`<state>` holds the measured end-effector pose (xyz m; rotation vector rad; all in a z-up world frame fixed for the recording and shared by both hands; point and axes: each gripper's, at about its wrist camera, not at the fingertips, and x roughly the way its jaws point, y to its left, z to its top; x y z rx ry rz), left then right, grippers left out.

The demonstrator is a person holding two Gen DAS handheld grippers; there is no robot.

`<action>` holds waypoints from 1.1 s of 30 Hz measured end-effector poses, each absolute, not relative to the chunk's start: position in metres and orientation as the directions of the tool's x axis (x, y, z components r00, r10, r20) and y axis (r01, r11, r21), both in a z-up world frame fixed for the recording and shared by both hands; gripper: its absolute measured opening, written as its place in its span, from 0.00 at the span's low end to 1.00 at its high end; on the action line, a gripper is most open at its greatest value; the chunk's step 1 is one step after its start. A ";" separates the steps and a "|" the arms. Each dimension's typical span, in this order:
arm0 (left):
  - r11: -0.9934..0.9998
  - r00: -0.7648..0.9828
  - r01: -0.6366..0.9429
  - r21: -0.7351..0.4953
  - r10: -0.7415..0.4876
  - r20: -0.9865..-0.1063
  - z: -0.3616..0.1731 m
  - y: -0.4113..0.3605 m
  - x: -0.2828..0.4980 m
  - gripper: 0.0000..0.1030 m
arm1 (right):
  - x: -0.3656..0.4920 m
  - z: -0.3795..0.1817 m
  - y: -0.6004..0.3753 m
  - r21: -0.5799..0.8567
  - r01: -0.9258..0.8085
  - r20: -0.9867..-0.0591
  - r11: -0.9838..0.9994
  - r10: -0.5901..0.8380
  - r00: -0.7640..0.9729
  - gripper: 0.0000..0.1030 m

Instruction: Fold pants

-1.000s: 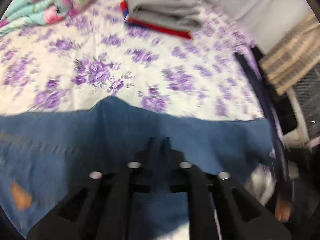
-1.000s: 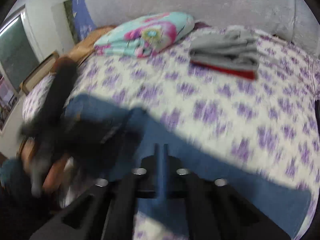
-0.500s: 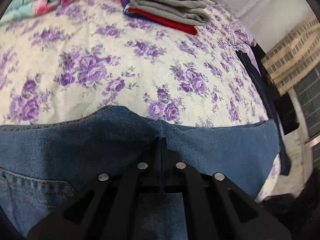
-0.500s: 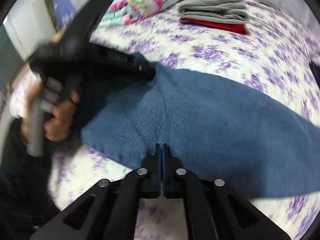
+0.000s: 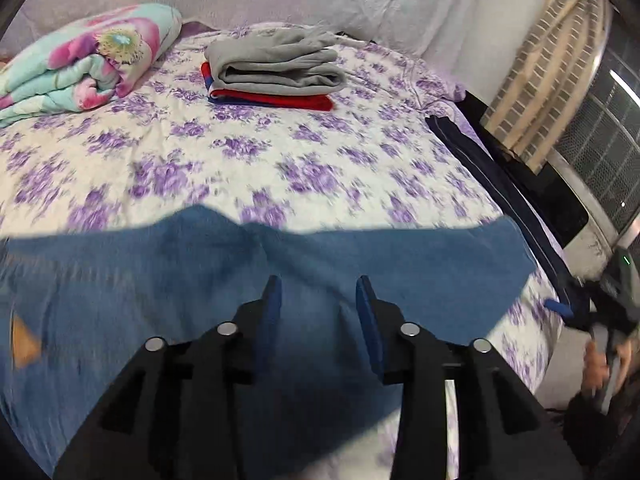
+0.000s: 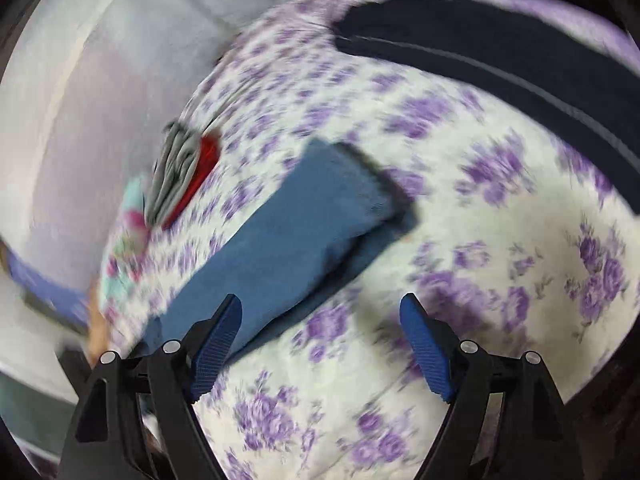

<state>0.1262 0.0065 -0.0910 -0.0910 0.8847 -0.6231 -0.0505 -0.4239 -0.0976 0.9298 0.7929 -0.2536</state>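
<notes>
Blue denim pants [image 5: 200,280] lie folded lengthwise across the near part of the floral bed. My left gripper [image 5: 318,292] is open and empty just above the denim, near its middle. In the right wrist view the pants [image 6: 288,236] run as a long blue band toward the upper right, their leg ends on the sheet. My right gripper [image 6: 320,320] is open and empty, above the sheet beside the pants' near edge. It also shows at the right edge of the left wrist view [image 5: 560,308], off the bed's side.
A folded stack of grey and red clothes [image 5: 276,72] sits at the far side of the bed. A rolled floral blanket [image 5: 80,64] lies far left. Dark navy pants [image 5: 488,184] lie along the bed's right edge [image 6: 500,60]. A radiator [image 5: 600,160] stands at right.
Both grippers have opened and let go of the denim. The right gripper has swung away to the bed's right side; the left has lifted back a little.
</notes>
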 end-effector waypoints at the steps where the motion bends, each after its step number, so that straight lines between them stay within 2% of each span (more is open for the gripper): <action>1: 0.818 0.458 0.469 -0.333 -0.548 -0.700 -0.094 0.007 0.120 0.36 | -0.045 -0.107 -0.431 0.642 0.512 -0.697 0.570 0.156 0.700 0.80; 4: 0.844 0.438 0.434 -0.316 -0.504 -0.745 -0.110 0.010 0.109 0.36 | -0.026 -0.129 -0.443 0.690 0.496 -0.677 0.526 0.229 0.699 0.80; 8: 0.856 0.413 0.393 -0.335 -0.490 -0.767 -0.129 0.018 0.115 0.35 | 0.004 -0.130 -0.444 0.673 0.468 -0.673 0.574 0.210 0.710 0.81; 9: 0.855 0.417 0.394 -0.336 -0.492 -0.764 -0.129 0.018 0.115 0.35 | 0.010 -0.129 -0.445 0.667 0.468 -0.673 0.579 0.200 0.712 0.77; 11: 0.860 0.428 0.400 -0.317 -0.481 -0.765 -0.130 0.016 0.115 0.35 | 0.024 -0.131 -0.449 0.664 0.446 -0.668 0.600 0.208 0.715 0.18; 13: 0.865 0.440 0.408 -0.293 -0.467 -0.767 -0.131 0.014 0.112 0.35 | 0.030 -0.132 -0.452 0.681 0.430 -0.655 0.593 0.230 0.720 0.17; 18: 0.882 0.445 0.387 -0.268 -0.433 -0.784 -0.123 0.010 0.108 0.32 | 0.032 -0.117 -0.436 0.554 0.418 -0.706 0.720 0.140 0.695 0.17; 24: 0.791 0.360 0.505 -0.344 -0.556 -0.749 -0.082 -0.052 0.106 0.29 | 0.026 -0.107 -0.422 0.474 0.409 -0.720 0.780 0.076 0.690 0.18; 26: 0.770 0.314 0.524 -0.365 -0.573 -0.757 -0.077 -0.083 0.113 0.15 | 0.020 -0.099 -0.417 0.454 0.395 -0.714 0.799 0.060 0.698 0.18; 29: 0.745 0.240 0.528 -0.408 -0.592 -0.770 -0.084 -0.139 0.125 0.00 | 0.010 -0.088 -0.411 0.448 0.371 -0.698 0.813 0.059 0.714 0.18; 33: 0.707 0.122 0.516 -0.484 -0.620 -0.775 -0.116 -0.191 0.131 0.00 | 0.000 -0.079 -0.405 0.450 0.342 -0.677 0.825 0.065 0.733 0.18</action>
